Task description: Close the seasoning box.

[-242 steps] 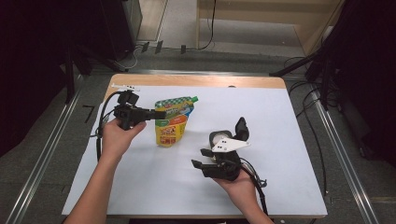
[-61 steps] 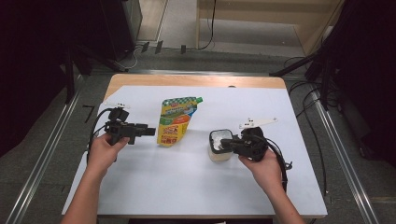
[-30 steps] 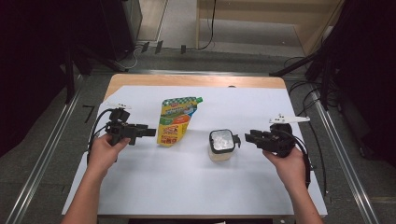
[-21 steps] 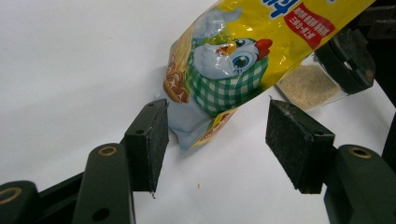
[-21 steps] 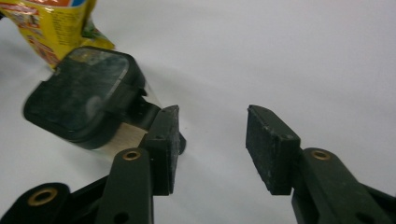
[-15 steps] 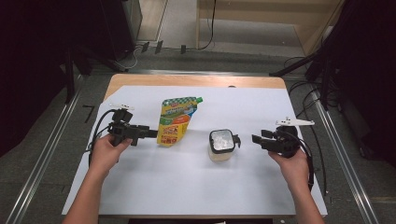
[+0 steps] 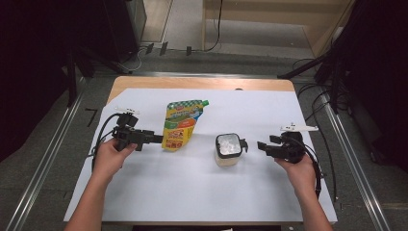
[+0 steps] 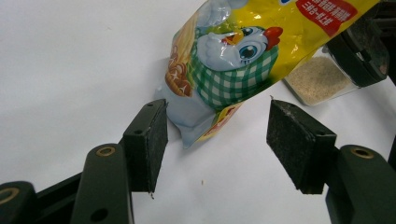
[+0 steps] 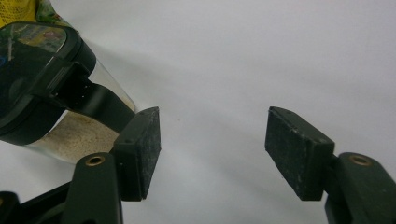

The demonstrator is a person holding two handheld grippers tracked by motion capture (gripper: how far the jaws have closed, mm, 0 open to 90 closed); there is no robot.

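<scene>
right gripper point(image 7: 261, 145) sits released just right of the jar point(image 7: 228, 149), nothing between the pads, jaws just been opening. jar stands upright mid-table, lid on, latch toward that gripper. left gripper point(image 7: 158, 139) also spread, tips at the lower left corner of the pouch point(image 7: 180, 124), not pinching it. pouch lies flat, long axis running away from the person, spout far. both forearms low, grippers level, pointing inward.
</scene>
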